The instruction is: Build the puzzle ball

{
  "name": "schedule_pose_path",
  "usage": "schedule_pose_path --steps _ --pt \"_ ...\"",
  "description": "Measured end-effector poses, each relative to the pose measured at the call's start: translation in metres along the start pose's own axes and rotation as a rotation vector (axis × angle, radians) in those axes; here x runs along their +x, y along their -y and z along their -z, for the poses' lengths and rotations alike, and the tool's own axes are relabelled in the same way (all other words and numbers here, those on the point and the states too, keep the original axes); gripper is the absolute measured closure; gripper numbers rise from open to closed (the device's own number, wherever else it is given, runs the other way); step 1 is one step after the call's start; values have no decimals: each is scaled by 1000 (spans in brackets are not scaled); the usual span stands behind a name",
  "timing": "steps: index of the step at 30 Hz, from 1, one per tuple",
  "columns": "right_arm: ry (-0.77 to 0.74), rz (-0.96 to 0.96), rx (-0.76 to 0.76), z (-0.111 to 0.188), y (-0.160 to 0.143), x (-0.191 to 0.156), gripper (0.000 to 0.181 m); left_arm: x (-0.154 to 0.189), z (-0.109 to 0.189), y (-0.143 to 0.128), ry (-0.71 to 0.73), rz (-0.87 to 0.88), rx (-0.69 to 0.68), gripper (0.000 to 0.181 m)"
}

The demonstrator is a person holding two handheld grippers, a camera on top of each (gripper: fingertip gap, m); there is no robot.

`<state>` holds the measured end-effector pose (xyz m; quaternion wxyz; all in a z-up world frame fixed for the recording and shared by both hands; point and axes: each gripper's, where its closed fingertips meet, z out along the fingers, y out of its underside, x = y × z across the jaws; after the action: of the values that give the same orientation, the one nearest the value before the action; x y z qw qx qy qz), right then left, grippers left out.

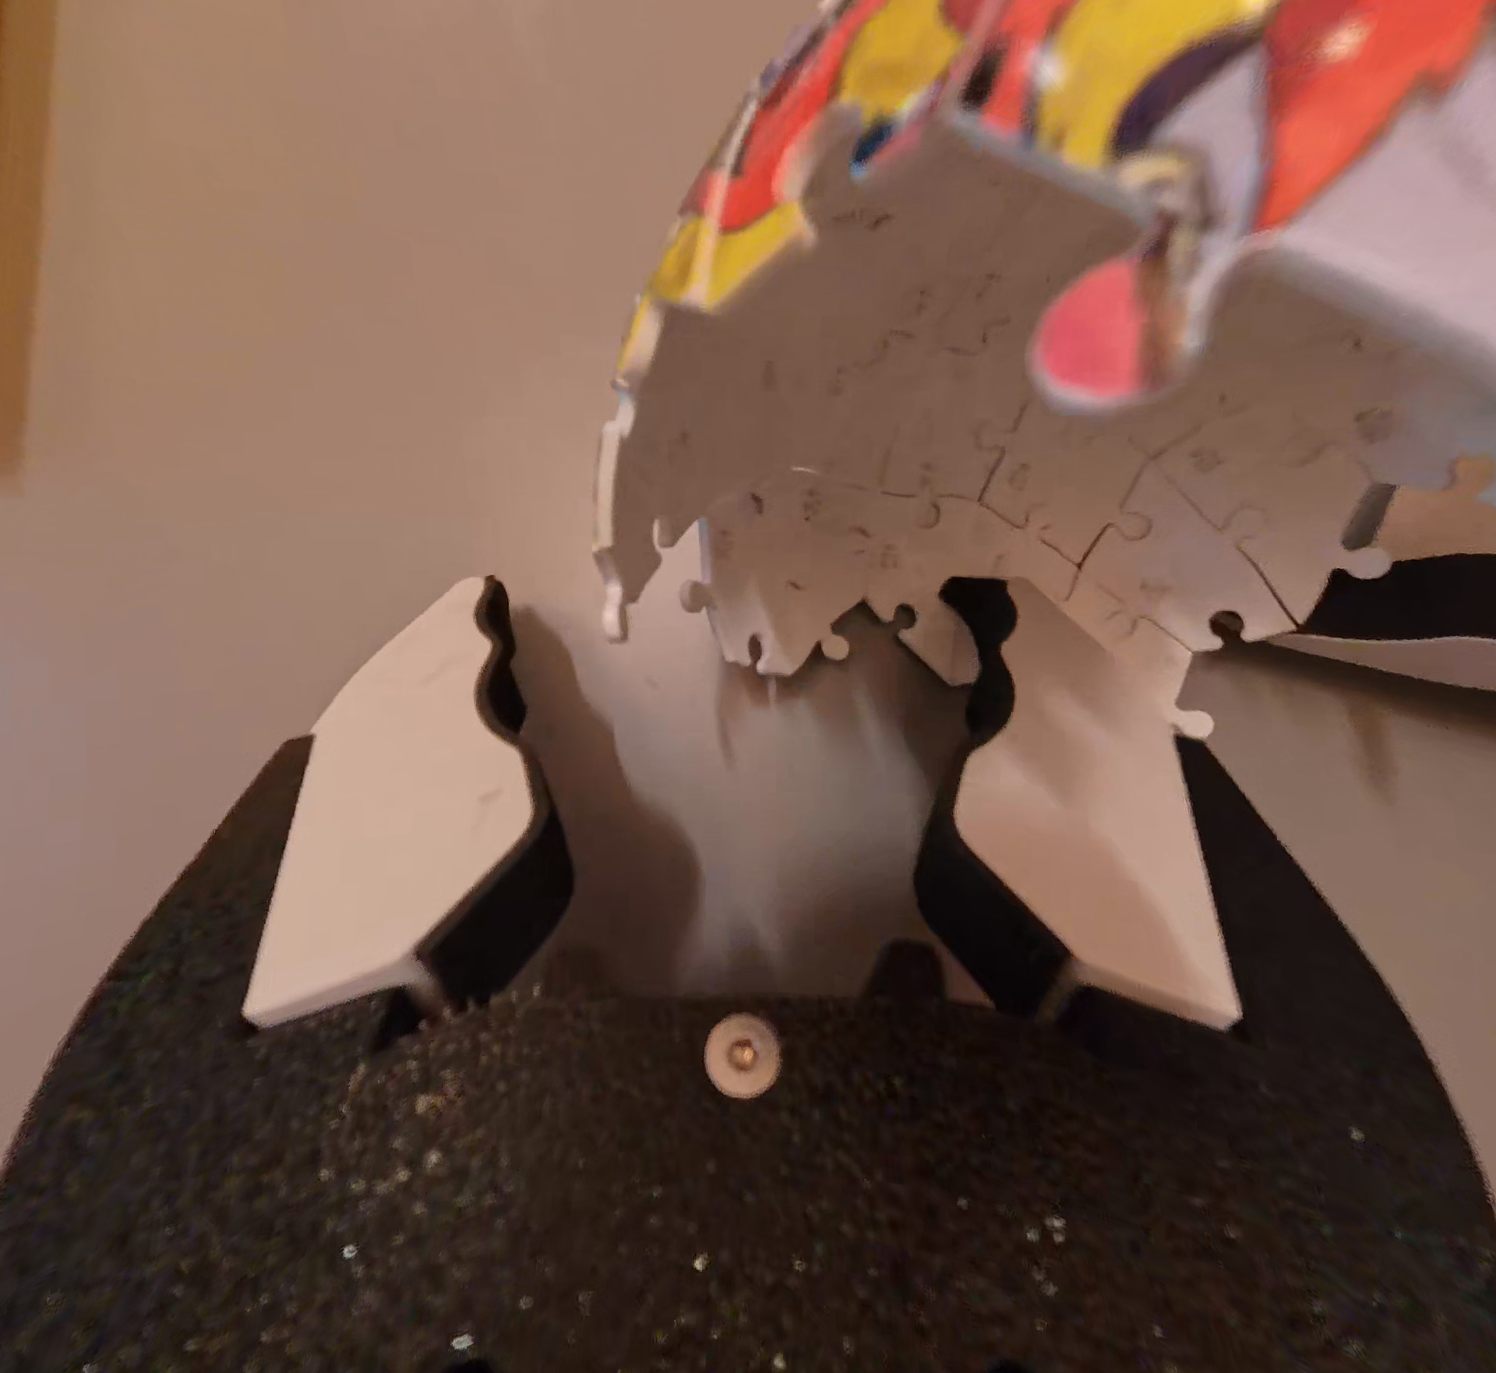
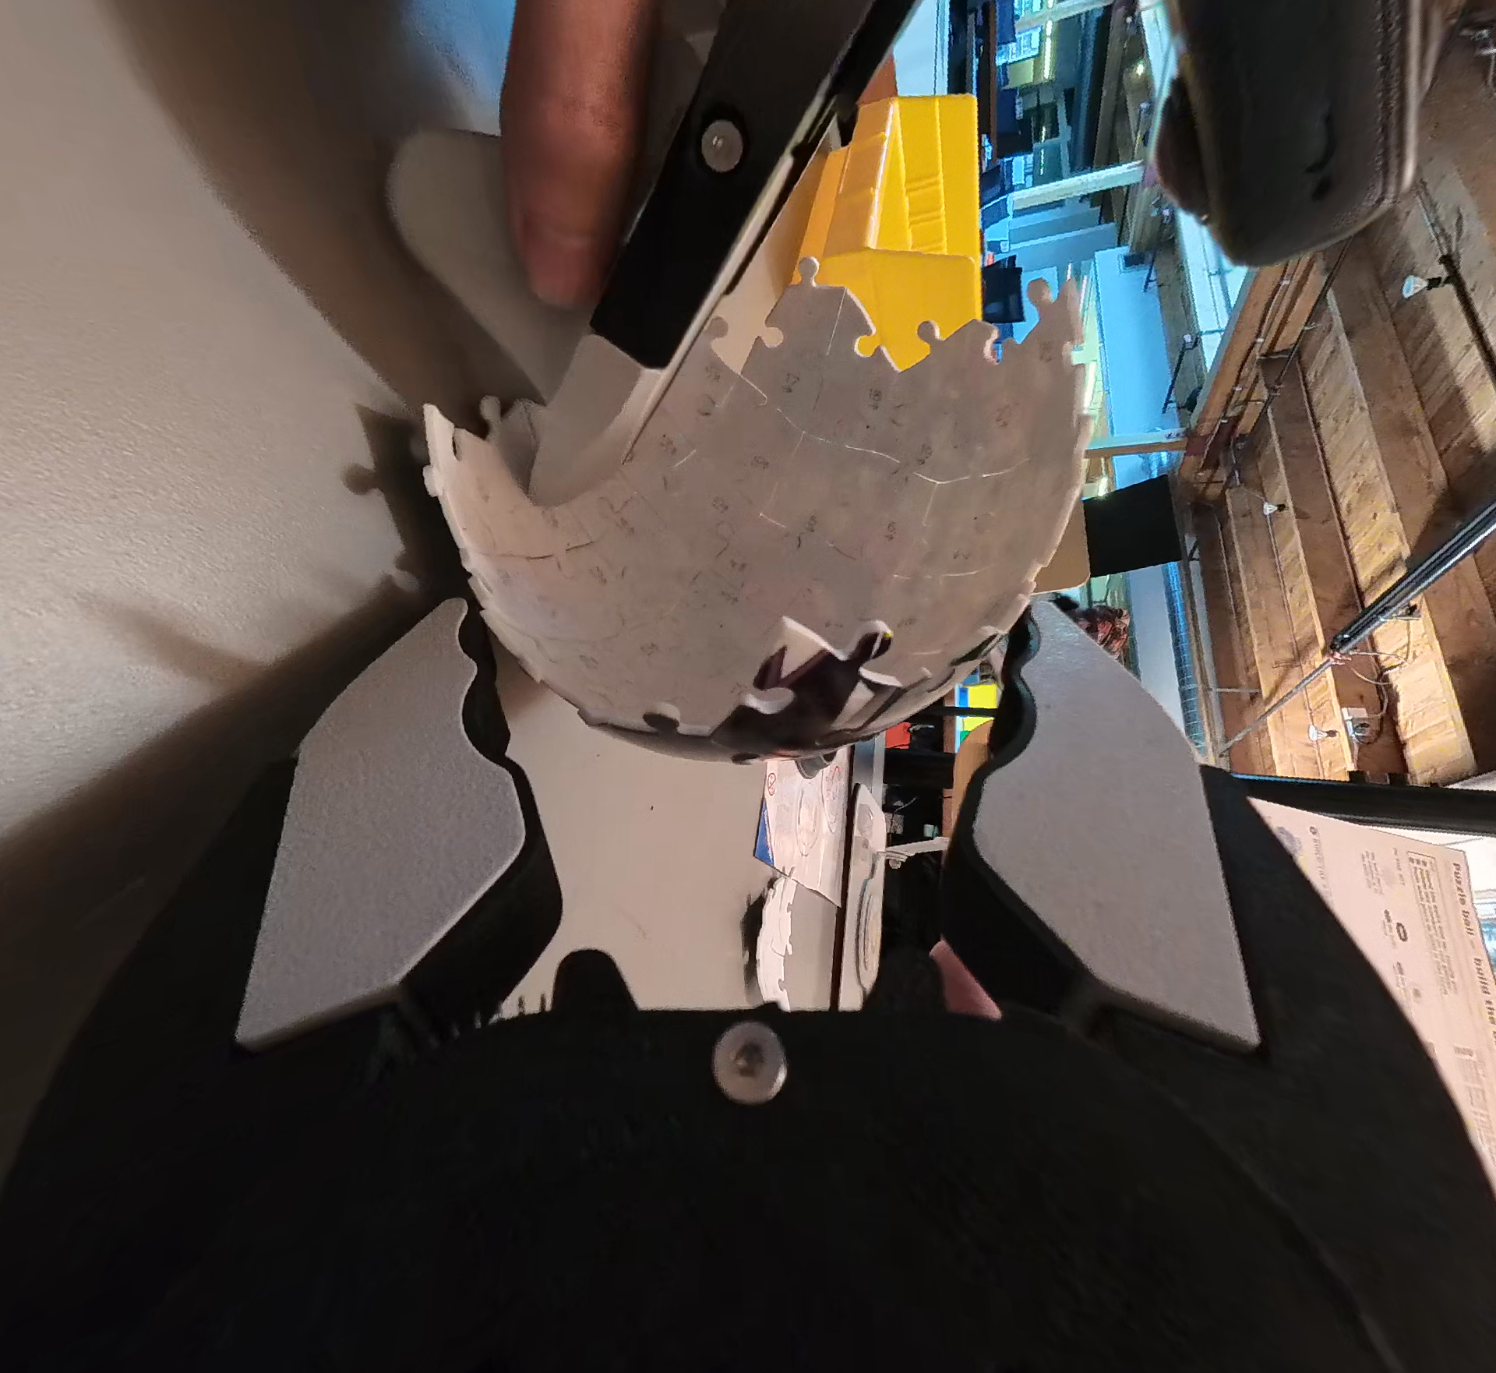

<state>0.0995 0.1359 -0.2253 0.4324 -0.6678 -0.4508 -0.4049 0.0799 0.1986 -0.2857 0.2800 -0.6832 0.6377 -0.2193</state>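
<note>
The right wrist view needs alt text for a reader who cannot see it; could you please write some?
A half-built puzzle ball, its pale numbered inside facing the camera, sits between the open right gripper's fingers. The other gripper, held by a hand, reaches into the shell from above, with a yellow bin behind.

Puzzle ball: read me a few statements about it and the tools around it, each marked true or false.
1. The half-built puzzle ball shell is pale grey-white inside, printed red and yellow outside. True.
2. The left tool has its fingers pressed together. False: they stand wide apart.
3. The ball is a closed sphere. False: it is an open bowl with a jagged rim of tabs.
4. A yellow plastic block shows behind the shell's rim in the right wrist view. True.
5. A person's hand holds the left tool. True.
</note>
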Motion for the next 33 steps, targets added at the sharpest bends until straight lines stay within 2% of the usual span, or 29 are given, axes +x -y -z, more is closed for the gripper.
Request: schedule_pose_path --steps 3,8,11,13,22,25,30,33 --pt "0 -2 1 0 0 0 62 2 0 0 -12 -15 -6 78" --pt "1 -2 2 0 0 0 62 -4 -1 -2 -13 15 17 67" --pt "2 -5 0 0 0 0 62 -11 7 7 -54 117 112 78" --pt "4 -9 1 -1 -1 0 62 -22 13 11 -21 138 150 80" --pt "-2 -7 -10 -1 -1 -1 63 -8 0 2 2 14 30 79" --pt "-11 2 -17 0 0 -1 64 -9 0 4 23 -20 26 76" --pt "-15 14 -20 0 0 -2 65 -6 2 9 44 -113 46 82" --pt "-21 25 -24 1 1 -2 65 -8 2 8 44 -95 61 77"
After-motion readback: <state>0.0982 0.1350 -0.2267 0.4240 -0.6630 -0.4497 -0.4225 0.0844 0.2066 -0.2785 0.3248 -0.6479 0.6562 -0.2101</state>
